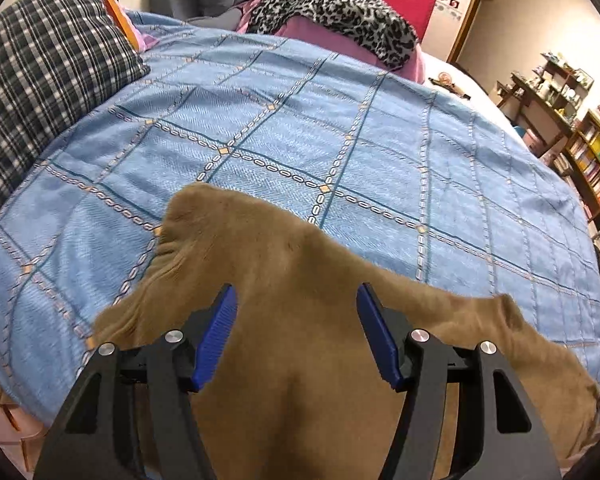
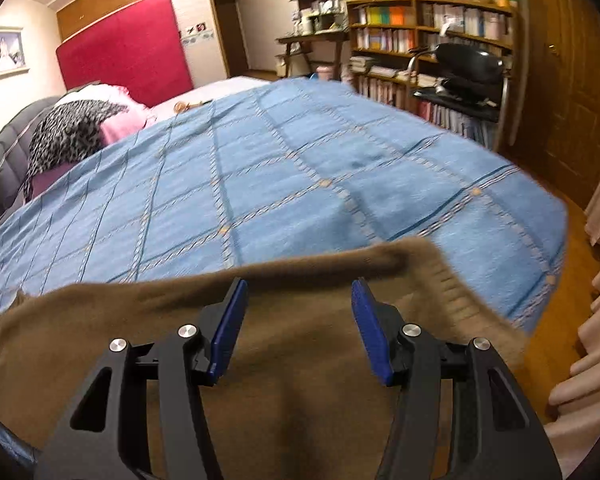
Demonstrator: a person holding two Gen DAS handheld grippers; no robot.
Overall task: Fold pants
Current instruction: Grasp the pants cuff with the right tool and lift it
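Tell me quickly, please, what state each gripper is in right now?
Left gripper: open, jaws wide apart over the brown pants, gripping nothing.
Right gripper: open, jaws apart above the pants' ribbed end, holding nothing.

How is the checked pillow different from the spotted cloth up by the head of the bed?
The pillow is dark blue plaid; the cloth has a black-and-white leopard print. The pillow sits plump on the blue bedspread; the cloth lies limp, draped over pink bedding. Both are at the head end.

Blue bedspread (image 1: 300,128); plaid pillow (image 1: 48,72); leopard-print cloth (image 1: 340,8); bookshelf (image 2: 432,40).
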